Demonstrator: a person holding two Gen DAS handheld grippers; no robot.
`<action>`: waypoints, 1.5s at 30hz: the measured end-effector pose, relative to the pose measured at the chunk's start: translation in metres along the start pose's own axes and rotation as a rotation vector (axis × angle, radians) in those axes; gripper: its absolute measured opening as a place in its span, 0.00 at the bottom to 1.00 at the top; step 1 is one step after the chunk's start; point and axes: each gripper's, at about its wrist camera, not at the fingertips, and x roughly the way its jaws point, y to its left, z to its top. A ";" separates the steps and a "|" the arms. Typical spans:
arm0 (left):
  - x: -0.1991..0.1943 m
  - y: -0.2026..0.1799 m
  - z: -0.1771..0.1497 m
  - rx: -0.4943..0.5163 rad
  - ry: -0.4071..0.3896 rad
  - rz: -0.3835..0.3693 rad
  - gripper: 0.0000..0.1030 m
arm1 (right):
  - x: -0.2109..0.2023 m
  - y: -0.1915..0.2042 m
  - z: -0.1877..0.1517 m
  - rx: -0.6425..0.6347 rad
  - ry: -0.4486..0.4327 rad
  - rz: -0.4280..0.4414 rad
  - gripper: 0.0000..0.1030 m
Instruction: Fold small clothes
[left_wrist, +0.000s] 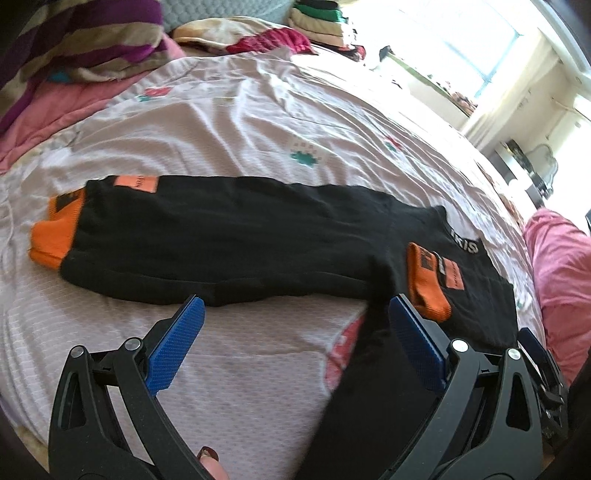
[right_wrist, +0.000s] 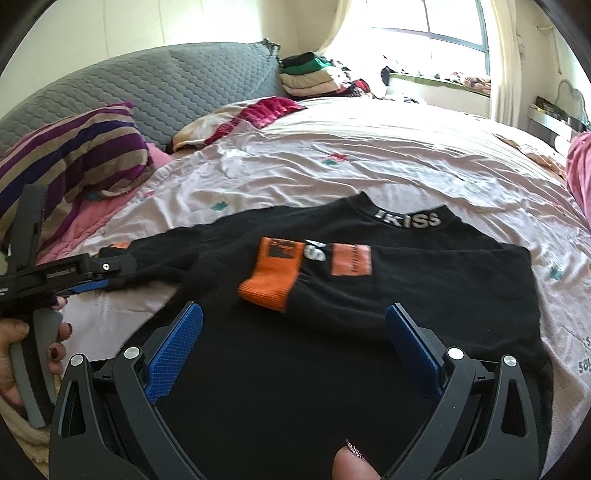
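pale pink bedsheet (left_wrist: 240, 122) carries a black top (left_wrist: 221, 240) across mid-frame.
its outstretched sleeve runs left-right, orange cuff (left_wrist: 55, 236) at left; other cuff (right_wrist: 269, 280) folded onto the body, collar toward the top of the frame. left gripper (left_wrist: 291, 325) and right gripper (right_wrist: 293, 328) both gape apart, empty.

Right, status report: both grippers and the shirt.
Left gripper open, right gripper open, neither holding cloth. Black shirt flat on bed, one sleeve folded across, other sleeve outstretched. Nothing obstructing.

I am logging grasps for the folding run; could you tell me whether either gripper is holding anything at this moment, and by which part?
Nothing is held: the left gripper and right gripper are both open above the black top.
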 end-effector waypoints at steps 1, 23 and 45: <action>-0.001 0.005 0.000 -0.010 -0.003 0.000 0.91 | 0.001 0.004 0.002 -0.008 0.002 0.002 0.95; -0.013 0.093 0.008 -0.233 -0.030 0.114 0.91 | 0.037 0.071 0.021 -0.093 0.046 0.059 0.95; -0.004 0.155 0.022 -0.496 -0.199 0.177 0.53 | 0.074 0.083 0.013 -0.037 0.106 0.075 0.95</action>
